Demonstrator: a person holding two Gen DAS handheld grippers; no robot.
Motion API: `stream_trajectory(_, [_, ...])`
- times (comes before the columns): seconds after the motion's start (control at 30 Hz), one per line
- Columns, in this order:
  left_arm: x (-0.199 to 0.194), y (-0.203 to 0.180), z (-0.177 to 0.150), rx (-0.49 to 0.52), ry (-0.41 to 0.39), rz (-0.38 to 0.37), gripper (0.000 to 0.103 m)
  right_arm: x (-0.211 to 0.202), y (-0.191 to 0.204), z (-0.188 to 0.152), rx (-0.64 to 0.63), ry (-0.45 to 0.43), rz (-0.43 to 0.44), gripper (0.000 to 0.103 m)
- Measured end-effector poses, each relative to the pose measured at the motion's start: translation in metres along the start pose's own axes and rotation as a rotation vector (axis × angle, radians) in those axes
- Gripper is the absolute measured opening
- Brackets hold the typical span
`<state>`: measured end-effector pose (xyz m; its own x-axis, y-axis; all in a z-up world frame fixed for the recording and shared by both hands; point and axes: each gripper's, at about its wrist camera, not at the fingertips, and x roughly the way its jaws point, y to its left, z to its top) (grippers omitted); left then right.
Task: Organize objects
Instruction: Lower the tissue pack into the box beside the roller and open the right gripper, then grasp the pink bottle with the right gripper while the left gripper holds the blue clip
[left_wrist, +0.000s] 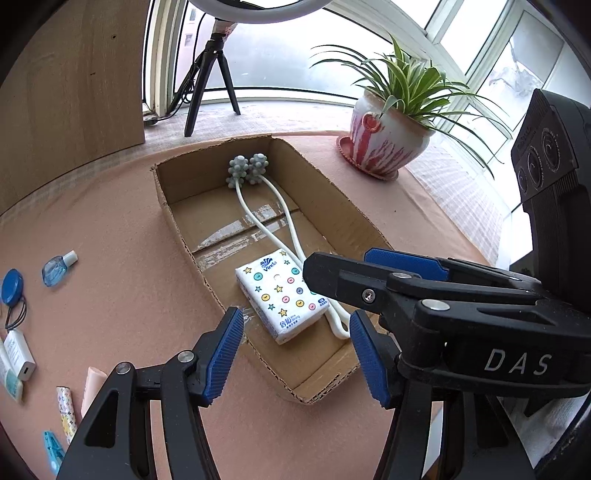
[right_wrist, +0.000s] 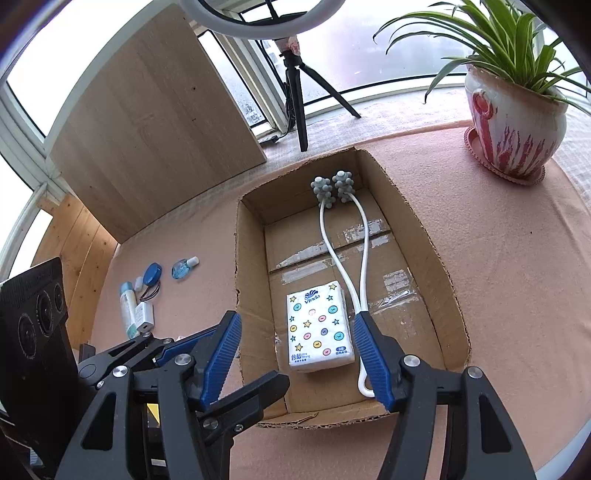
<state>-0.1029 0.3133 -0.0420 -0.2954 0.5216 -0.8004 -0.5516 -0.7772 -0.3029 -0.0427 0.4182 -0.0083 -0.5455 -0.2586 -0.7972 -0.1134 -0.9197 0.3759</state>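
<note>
An open cardboard box (left_wrist: 173, 206) (right_wrist: 439, 266) lies on the pink tabletop. Inside it are a white tissue pack with coloured dots (left_wrist: 282, 295) (right_wrist: 317, 325) and a white looped massager with two knobbly grey balls (left_wrist: 247, 168) (right_wrist: 332, 188). My left gripper (left_wrist: 297, 354) hovers open over the box's near end, its blue pads apart and just short of the pack. My right gripper (right_wrist: 295, 354) is open too; the pack lies below, between its fingers, with a gap on each side. The two grippers cross close together above the box's near corner.
Small items lie left of the box: a blue bottle (left_wrist: 55, 269) (right_wrist: 183, 267), a blue round disc with a cord (left_wrist: 12, 286), a white power bank (left_wrist: 20, 356) (right_wrist: 144, 315), tubes and a blue clip (left_wrist: 51, 448). A potted plant (left_wrist: 388, 136) (right_wrist: 513, 122), a tripod (left_wrist: 210, 81) and a wooden board (right_wrist: 155, 122) stand behind.
</note>
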Motion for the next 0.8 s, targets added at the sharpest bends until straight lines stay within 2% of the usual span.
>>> stream_trajectory(0.3, [-0.036, 0.036, -0.024, -0.056, -0.008, 0.037, 0.064, -0.006, 0.014, -0.007, 0.018, -0.012, 0.031, 0.06])
stream_trajectory(0.53, [-0.08, 0.105, -0.057, -0.179, -0.022, 0.123, 0.064, -0.009, 0.052, -0.015, -0.037, -0.008, 0.075, 0.06])
stream_trajectory(0.8, [-0.115, 0.184, -0.1, -0.323, -0.016, 0.22, 0.064, 0.022, 0.11, -0.033, -0.1, 0.078, 0.133, 0.06])
